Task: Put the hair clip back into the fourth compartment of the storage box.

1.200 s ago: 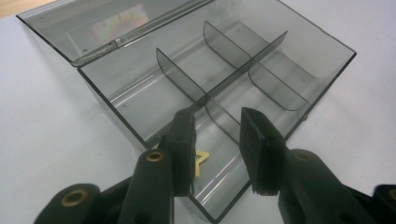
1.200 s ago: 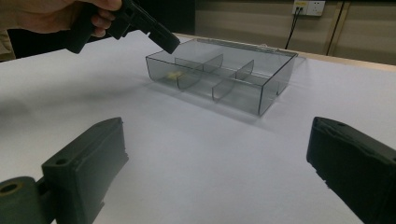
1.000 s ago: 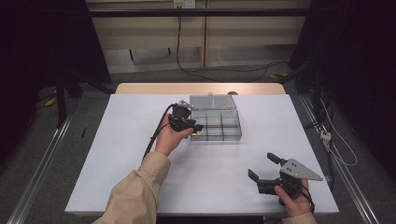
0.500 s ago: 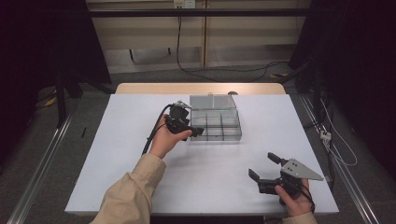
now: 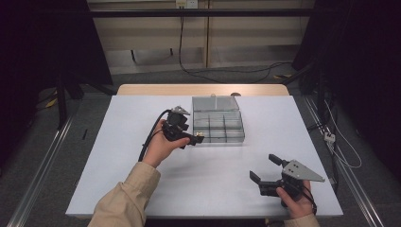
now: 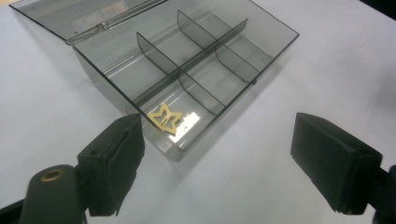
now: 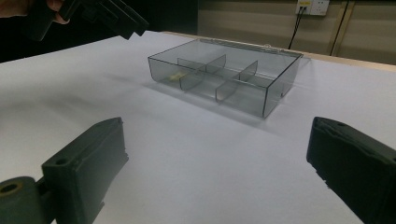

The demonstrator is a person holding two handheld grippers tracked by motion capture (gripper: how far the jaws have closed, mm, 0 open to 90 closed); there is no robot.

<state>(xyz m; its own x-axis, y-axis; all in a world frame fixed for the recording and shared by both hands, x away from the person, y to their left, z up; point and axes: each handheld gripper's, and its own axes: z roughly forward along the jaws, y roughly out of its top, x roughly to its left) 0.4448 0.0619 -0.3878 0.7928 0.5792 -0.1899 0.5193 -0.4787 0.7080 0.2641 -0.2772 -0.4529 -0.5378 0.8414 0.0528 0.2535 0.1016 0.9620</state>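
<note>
Nearest, at about 5 o'clock on the white table [image 5: 198,189], the right gripper [image 5: 265,169] rests low in the person's hand, its jaws spread wide with nothing between them; in the right gripper view bare tabletop lies between it and the box. Toward 12 o'clock from there, near the table's middle, the left gripper [image 5: 194,138] is held above the surface just at the box's near-left corner, jaws also wide apart and empty, as the left gripper view shows. The box [image 5: 218,126] is a smoky clear plastic case with its lid [image 5: 215,103] folded flat open on the far side. Dividers split it into six compartments, two rows of three. One compartment, the corner one closest to the left gripper, holds a small yellow star [image 6: 164,118] lying flat on the floor against the near wall; the other five look empty. In the right gripper view the star [image 7: 176,76] shows as a pale yellow speck in the left-hand end compartment. Around the box the table is open: a broad bare stretch at 9 o'clock, a narrower one at 3 o'clock, and a wide strip along the near edge between the two hands. Beyond the lid a wooden edge [image 5: 203,89] marks the table's far side at 12 o'clock, with dark floor and cables behind.
</note>
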